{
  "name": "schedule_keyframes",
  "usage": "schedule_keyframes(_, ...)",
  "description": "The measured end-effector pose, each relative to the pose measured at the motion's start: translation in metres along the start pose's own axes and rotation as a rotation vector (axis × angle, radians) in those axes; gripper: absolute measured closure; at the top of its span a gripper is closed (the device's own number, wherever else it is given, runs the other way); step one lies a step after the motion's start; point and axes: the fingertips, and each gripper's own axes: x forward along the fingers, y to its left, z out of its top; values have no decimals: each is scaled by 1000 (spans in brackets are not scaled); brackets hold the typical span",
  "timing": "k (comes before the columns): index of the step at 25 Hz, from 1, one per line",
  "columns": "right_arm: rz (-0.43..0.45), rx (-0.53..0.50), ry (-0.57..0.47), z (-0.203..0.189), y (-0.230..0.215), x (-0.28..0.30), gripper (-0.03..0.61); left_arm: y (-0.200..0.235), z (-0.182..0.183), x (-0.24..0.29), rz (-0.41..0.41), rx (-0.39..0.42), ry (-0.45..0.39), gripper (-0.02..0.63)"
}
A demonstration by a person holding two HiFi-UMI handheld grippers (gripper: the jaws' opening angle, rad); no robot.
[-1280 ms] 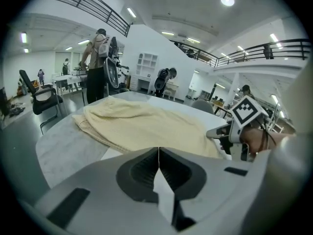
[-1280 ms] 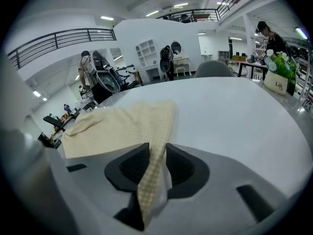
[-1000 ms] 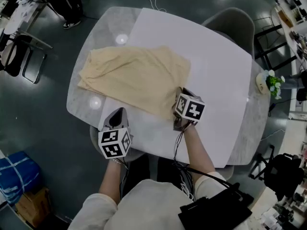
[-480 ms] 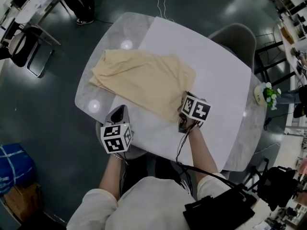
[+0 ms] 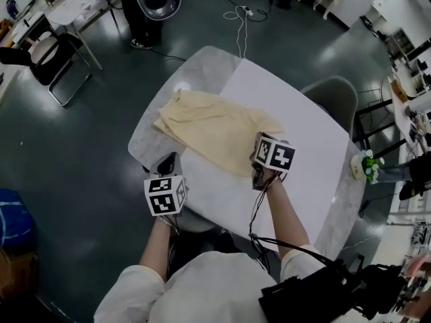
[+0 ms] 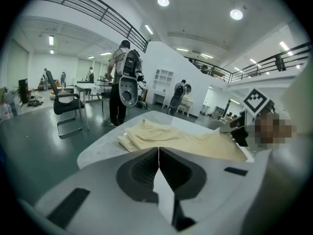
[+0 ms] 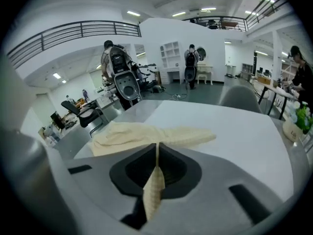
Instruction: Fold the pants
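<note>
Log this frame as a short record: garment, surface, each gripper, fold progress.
Garment: pale yellow fabric pants, lying mostly flat, corner at the right gripper lifted
Surface: rounded grey stone-look table with a white rectangular sheet
Right gripper: tongs have just been closing; shut on the pants' edge, fabric between them
Left gripper: tongs together, off the pants, by the table's near edge
Fold progress: corner raised, not yet laid over

The pants (image 5: pixel 215 130) are pale yellow, the sheet (image 5: pixel 296 120) white, the table (image 5: pixel 202 73) mottled light grey, the floor (image 5: pixel 74 173) dark grey-green.
</note>
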Motion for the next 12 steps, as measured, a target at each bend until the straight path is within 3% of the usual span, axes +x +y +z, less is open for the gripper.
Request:
schedule_keyframes(5,93,-104,-24,56,113,19,569,55,21,-17,33,-48,-35,604)
schedule_keyframes(8,239,-68,-79,85,215,41,564,99,26,-27,72,-70,-39,604)
schedule_keyframes(9,296,-27,-108,96,246,48,529,113,25,-30,86,-81,-38,604)
schedule_keyframes(10,342,21,-134,106,268,54,429,125,23,-31,99,-93,-38,604)
schedule_keyframes(11,367,64,-154,113,281,59,385,134,20,-31,108,-106,-36,604)
schedule_keyframes(12,372,93,-164,117,285,65,404,141,17,-31,114,-118,-35,604)
